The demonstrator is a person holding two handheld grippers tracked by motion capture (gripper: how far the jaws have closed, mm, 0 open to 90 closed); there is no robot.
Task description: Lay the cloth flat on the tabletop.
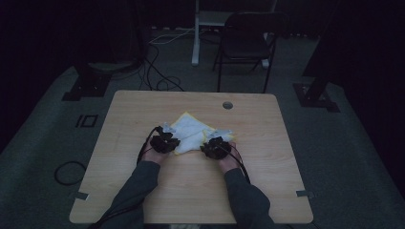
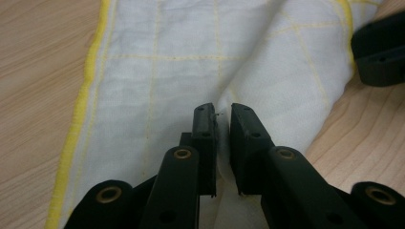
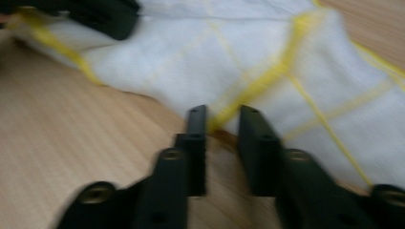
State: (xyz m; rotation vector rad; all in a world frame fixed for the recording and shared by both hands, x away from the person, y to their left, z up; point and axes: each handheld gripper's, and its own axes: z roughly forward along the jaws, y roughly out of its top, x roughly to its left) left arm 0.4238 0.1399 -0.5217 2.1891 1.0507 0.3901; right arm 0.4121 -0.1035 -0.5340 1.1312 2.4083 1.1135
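Cloth: white w/ yellow-stitched grid (image 1: 190, 132), crumpled mid-counter (image 1: 143, 191), between both grippers for handling.
L hand-held gripper (image 2: 223, 112): jaws slightly apart astride a fold, not pinching.
R hand-held gripper (image 3: 223, 114): released, at yellow hem corner.

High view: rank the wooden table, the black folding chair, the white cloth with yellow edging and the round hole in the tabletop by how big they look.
1. Wooden table
2. Black folding chair, farther off
3. White cloth with yellow edging
4. Round hole

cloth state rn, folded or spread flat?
Folded, not flat: the white cloth lies doubled over in a bunched wedge, and a raised crease runs across it.
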